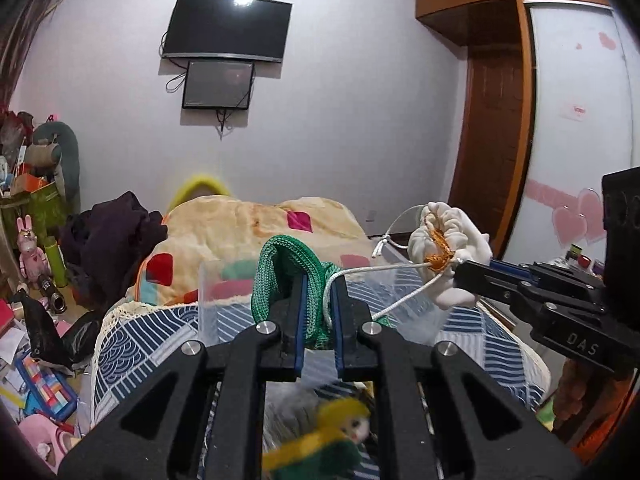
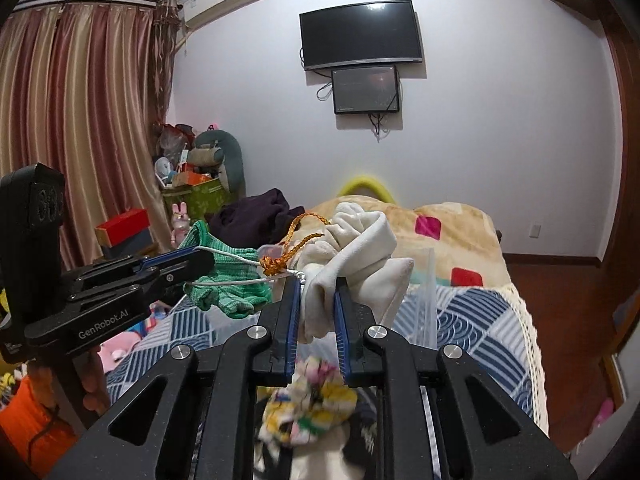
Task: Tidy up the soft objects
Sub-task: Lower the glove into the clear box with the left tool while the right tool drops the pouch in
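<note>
My left gripper point(image 1: 318, 300) is shut on a green knitted glove point(image 1: 280, 272), held above the bed; it also shows in the right wrist view point(image 2: 228, 276). My right gripper point(image 2: 318, 300) is shut on a white fabric pouch point(image 2: 360, 256) with an orange cord point(image 2: 296, 248); the pouch also shows in the left wrist view point(image 1: 448, 248). A white string point(image 1: 384, 272) runs from the glove to the pouch. Below the grippers lie a yellow-haired doll point(image 1: 336, 436) and a multicoloured soft item point(image 2: 308, 400), both blurred, inside a clear plastic bin point(image 2: 428, 300).
A bed with a blue patterned sheet point(image 1: 140, 344) and a beige blanket point(image 1: 248, 220) lies ahead. Dark clothes point(image 1: 112, 240) sit at its left. Toys and boxes clutter the floor at left point(image 1: 36, 360). A wardrobe point(image 1: 496, 120) stands right.
</note>
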{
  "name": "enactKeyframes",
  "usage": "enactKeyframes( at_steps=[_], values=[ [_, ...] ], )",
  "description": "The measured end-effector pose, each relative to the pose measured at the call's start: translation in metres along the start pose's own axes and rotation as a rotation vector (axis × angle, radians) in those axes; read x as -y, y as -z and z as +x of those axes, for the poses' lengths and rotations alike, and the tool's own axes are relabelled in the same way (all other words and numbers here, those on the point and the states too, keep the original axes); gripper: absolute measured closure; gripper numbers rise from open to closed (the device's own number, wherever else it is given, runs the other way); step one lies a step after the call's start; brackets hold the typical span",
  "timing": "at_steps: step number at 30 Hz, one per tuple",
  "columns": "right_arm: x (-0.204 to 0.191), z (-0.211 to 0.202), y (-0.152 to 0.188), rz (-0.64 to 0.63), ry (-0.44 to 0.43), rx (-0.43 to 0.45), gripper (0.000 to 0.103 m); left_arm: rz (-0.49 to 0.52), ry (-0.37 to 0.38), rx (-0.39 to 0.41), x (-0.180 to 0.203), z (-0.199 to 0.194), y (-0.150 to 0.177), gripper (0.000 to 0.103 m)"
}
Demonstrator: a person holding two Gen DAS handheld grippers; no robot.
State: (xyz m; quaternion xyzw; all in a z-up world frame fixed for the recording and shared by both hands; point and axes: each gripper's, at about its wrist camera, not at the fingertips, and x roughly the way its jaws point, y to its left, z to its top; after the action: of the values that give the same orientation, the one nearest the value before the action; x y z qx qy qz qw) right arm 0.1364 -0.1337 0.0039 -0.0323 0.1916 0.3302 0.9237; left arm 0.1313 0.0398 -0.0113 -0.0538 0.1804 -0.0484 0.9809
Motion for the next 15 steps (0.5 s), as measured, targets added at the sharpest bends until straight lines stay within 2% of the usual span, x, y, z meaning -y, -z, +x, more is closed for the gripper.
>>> enactKeyframes(
  at_steps=[5, 9, 15],
  values=[
    [0.002, 0.037, -0.003, -0.013, 0.016, -0.065, 0.088, -0.023, -0.04, -0.058, -0.015, 0.035, 0.0, 0.093],
    [0.004, 0.062, 0.002, -0.006, 0.018, -0.14, 0.088, -0.043, -0.048, -0.157, -0.027, 0.065, 0.009, 0.093],
    [0.007, 0.085, 0.015, 0.013, 0.026, -0.247, 0.088, -0.065, -0.054, -0.229, -0.035, 0.084, 0.021, 0.09]
  ],
)
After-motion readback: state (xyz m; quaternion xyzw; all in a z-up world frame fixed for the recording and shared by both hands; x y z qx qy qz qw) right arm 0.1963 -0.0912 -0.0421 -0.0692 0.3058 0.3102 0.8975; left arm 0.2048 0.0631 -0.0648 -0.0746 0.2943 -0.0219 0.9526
